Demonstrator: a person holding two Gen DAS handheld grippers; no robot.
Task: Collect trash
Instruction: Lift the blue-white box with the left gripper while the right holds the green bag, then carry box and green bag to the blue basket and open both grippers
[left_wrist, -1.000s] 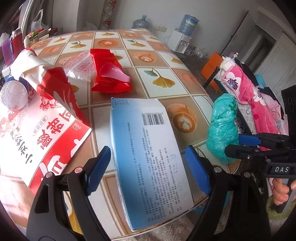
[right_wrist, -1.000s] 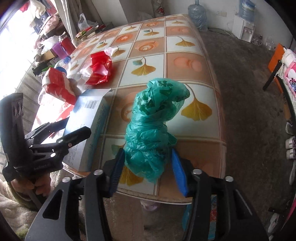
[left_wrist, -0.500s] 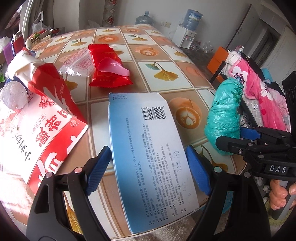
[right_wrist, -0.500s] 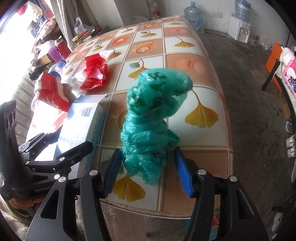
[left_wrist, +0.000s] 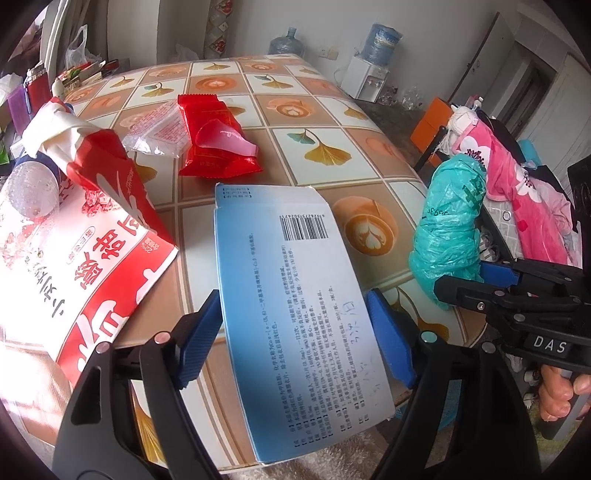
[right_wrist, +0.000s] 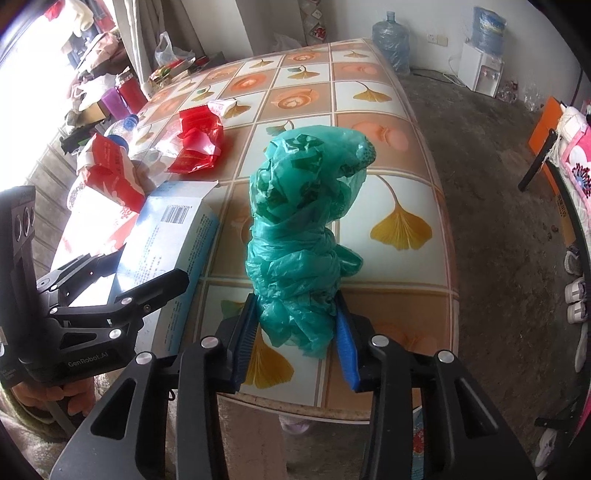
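Two grippers grip trash over the table. Left gripper jaws clamp the box. Right gripper jaws pinch the bag.

L gripper, black frame w/ blue ribbed pads, clamped on the sides of a flat pale-blue printed carton; R gripper, same build, pinching the lower end of a bunched teal plastic bag, bag standing upright; bare fingers wrap the R handle; both grippers side by side, near each other.
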